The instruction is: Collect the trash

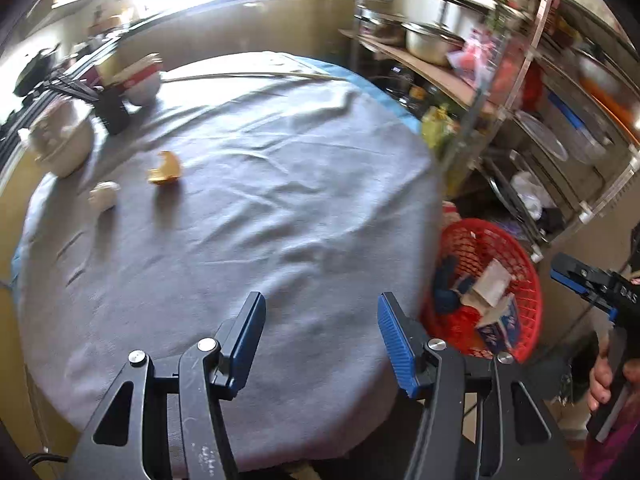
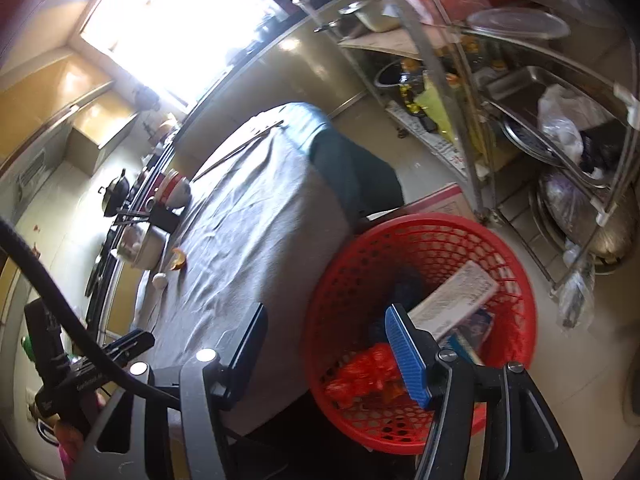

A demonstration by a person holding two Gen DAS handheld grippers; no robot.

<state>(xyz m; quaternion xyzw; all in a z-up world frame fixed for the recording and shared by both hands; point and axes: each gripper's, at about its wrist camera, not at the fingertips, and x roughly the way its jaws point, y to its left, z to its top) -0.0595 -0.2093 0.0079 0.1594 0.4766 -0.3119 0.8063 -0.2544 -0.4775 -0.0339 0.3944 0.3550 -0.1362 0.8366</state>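
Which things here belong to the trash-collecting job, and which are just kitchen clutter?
Job: orange peel; crumpled white scrap; red basket; left gripper; right gripper.
Clutter: white bowl; steel pot; dish rack.

On the grey tablecloth (image 1: 260, 200) lie 2 scraps: 1 orange peel (image 1: 165, 169) and 1 white crumpled wad (image 1: 104, 195). 1 red basket (image 2: 424, 320) sits on the floor with 2 cartons (image 2: 456, 300) showing inside. 2 bowls (image 1: 60, 140) and 1 dark chopstick holder (image 1: 112, 106) stand at the table's far edge.
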